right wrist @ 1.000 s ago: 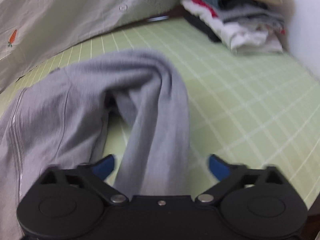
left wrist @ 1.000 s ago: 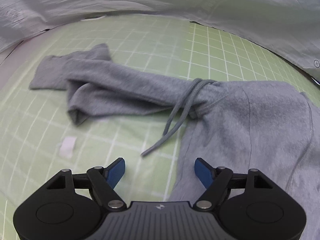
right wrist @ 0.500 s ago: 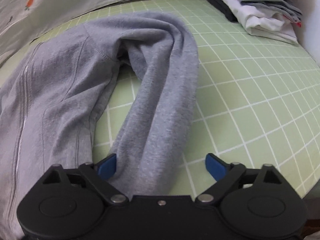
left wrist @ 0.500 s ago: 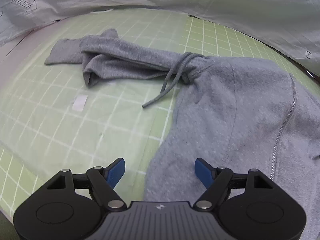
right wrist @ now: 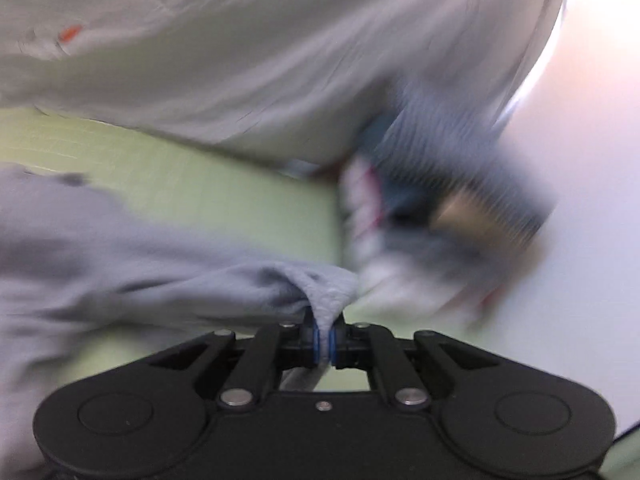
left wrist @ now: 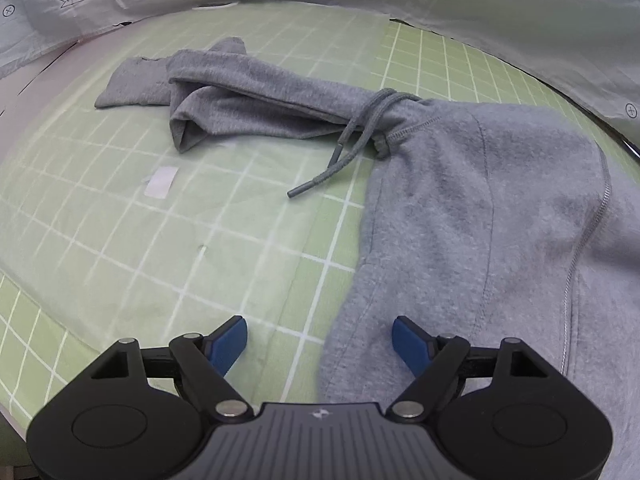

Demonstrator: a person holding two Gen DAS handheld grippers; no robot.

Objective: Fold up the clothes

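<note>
Now the right hand-held gripper (right wrist: 325, 344), jaws just closed, pinches a sleeve of the grey hoodie (left wrist: 480, 216) prob. to fold it over the hoodie body, which lies on the green table (left wrist: 120, 240); left hand-held gripper (left wrist: 320, 344) spread, empty, just above the hoodie's edge.

grey zip hoodie (left wrist: 480, 208) — spread on mat, sleeve bunched, drawstring loose

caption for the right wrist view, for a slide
Right gripper shut on a pinched fold of the grey hoodie, lifting it off the green grid mat; background motion-blurred.
</note>
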